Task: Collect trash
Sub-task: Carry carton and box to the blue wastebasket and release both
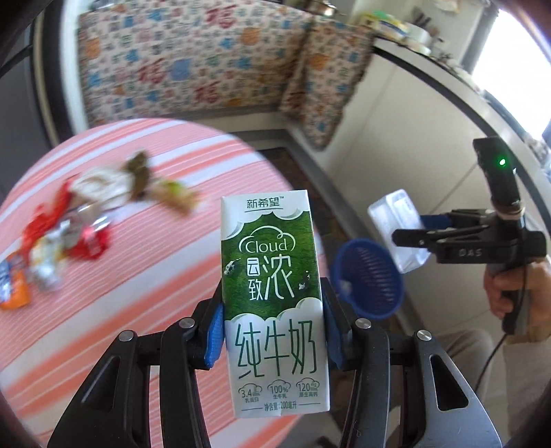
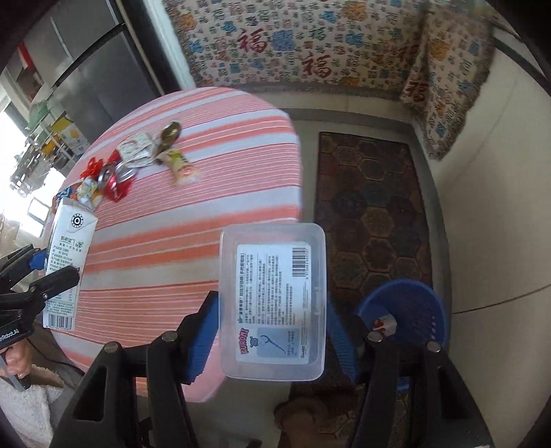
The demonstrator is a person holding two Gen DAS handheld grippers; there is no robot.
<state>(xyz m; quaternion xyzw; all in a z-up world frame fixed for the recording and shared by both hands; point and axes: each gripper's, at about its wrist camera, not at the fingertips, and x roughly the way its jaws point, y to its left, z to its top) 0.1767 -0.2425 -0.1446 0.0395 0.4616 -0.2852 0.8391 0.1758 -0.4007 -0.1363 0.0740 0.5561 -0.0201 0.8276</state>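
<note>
Both fingers pinch: milk carton (image 1: pixel 273 303), plastic box (image 2: pixel 273 303).

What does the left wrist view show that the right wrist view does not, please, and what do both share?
Only the left wrist view shows the milk carton's green front and the cluttered counter. Only the right wrist view shows the patterned rug, the clear plastic box's printed label and the cabinets. Both show the striped table, the wrappers, the blue basket and both held items.

Wrappers (image 1: pixel 69 227) on the worktop (image 1: pixel 144 275) smear into blur — unreadable; the blue basket (image 2: pixel 413 310) sits partly hidden behind the right gripper's frame.
</note>
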